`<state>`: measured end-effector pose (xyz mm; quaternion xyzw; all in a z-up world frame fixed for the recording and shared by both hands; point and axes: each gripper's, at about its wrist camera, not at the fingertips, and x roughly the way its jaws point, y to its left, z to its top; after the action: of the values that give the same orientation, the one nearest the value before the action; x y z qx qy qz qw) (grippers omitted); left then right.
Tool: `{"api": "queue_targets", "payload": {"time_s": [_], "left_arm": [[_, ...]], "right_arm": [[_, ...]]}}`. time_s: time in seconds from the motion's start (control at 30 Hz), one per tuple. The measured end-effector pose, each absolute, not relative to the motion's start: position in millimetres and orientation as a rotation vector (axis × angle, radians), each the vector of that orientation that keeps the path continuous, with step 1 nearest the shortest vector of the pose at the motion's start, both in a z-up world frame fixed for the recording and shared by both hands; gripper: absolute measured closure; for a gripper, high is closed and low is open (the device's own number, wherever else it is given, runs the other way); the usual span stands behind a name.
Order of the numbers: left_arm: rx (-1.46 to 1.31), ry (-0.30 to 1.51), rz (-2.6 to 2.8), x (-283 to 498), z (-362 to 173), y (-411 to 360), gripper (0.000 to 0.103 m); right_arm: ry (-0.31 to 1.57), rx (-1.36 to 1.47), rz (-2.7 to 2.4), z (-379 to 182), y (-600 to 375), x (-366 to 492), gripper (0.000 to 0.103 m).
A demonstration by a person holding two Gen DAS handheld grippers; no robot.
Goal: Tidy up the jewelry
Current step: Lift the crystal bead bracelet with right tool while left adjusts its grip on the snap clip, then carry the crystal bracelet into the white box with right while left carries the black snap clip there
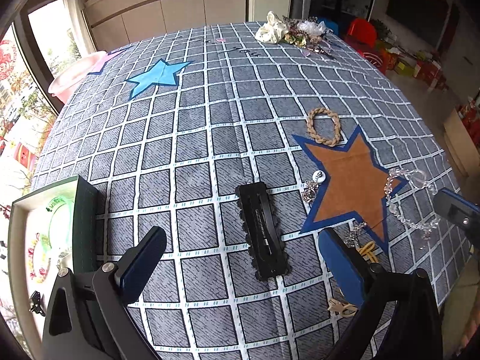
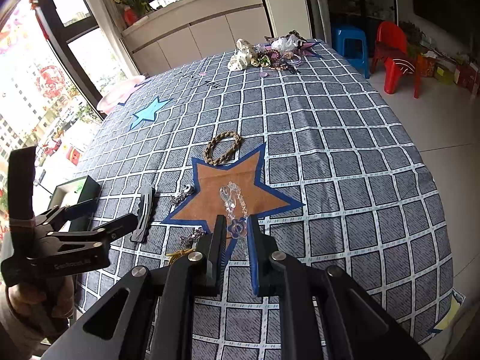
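The right gripper (image 2: 237, 240) has its two fingers narrowed around the near end of a clear crystal bead bracelet (image 2: 234, 207), a flower-shaped bead sitting between the blue pads; whether the pads actually press on it I cannot tell, though the approach reads as a pick-up along the strand's length. The bracelet lies on the brown star (image 2: 228, 192) taped to the checked tablecloth (image 2: 345, 180), which seems to serve as the gathering spot for loose pieces. The left gripper (image 1: 240, 258) hangs spread wide and empty above a black hair clip (image 1: 264, 231), its fingers straddling the clip's long sides, probably lined up to close across the narrow width. At its left an open green jewelry box (image 1: 81, 225) sits at the table edge, likely the destination, with a green bangle and small items already inside. Around the star I count one braided rope bracelet (image 2: 222, 148) touching its upper point, two small silver pieces (image 2: 183, 195) by its left edge, another silver piece (image 2: 192, 237) near its lower tip, and one yellow hair tie (image 2: 180, 253) just beside that. One blue star (image 1: 156, 76) lies well apart, bare, and one heap of scrunchies and accessories (image 2: 264, 54) waits at the far end.
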<state>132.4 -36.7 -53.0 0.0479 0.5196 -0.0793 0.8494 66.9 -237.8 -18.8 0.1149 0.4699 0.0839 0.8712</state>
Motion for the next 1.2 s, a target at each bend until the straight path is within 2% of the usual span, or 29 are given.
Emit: {"api": "queue_targets", "payload": {"time_s": [0.03,0.1,0.23,0.27,0.3,0.33,0.53,0.8,1.2], "left_arm": [[0.105,1.103,-0.166,134.1,-56.6,-38.1,0.002],[0.119,1.135,-0.166,138.7,-64.7,-42.2,0.012],[0.111,1.159,-0.161,141.3,-73.3,-49.0,0.020],[0.108,1.153,-0.171,141.6,-73.5,-51.4,0.031],[0.115,1.137,-0.179,140.1,-71.7,-53.4,0.057],[0.124,1.130,-0.190,139.1,-70.4,-55.6,0.065],[0.054,1.112,-0.240,128.2,-66.4,-52.0,0.066],[0.042,1.007,-0.255,102.3,-24.7,-38.3,0.066],[-0.018,0.872,-0.176,55.7,24.7,36.8,0.066]], "right_arm": [[0.980,0.242,0.176,-17.9,-238.3,66.3,0.088],[0.977,0.241,0.178,-16.8,-238.3,65.1,0.088],[0.975,0.245,0.179,-16.4,-238.8,63.1,0.088],[0.974,0.247,0.179,-16.4,-239.1,62.6,0.088],[0.975,0.249,0.179,-16.7,-239.5,62.2,0.088],[0.975,0.251,0.179,-16.9,-239.7,61.9,0.088],[0.966,0.250,0.179,-14.3,-239.9,60.5,0.088],[0.955,0.247,0.197,-3.6,-234.3,60.4,0.088],[0.928,0.189,0.318,26.1,-173.5,59.2,0.088]]}}
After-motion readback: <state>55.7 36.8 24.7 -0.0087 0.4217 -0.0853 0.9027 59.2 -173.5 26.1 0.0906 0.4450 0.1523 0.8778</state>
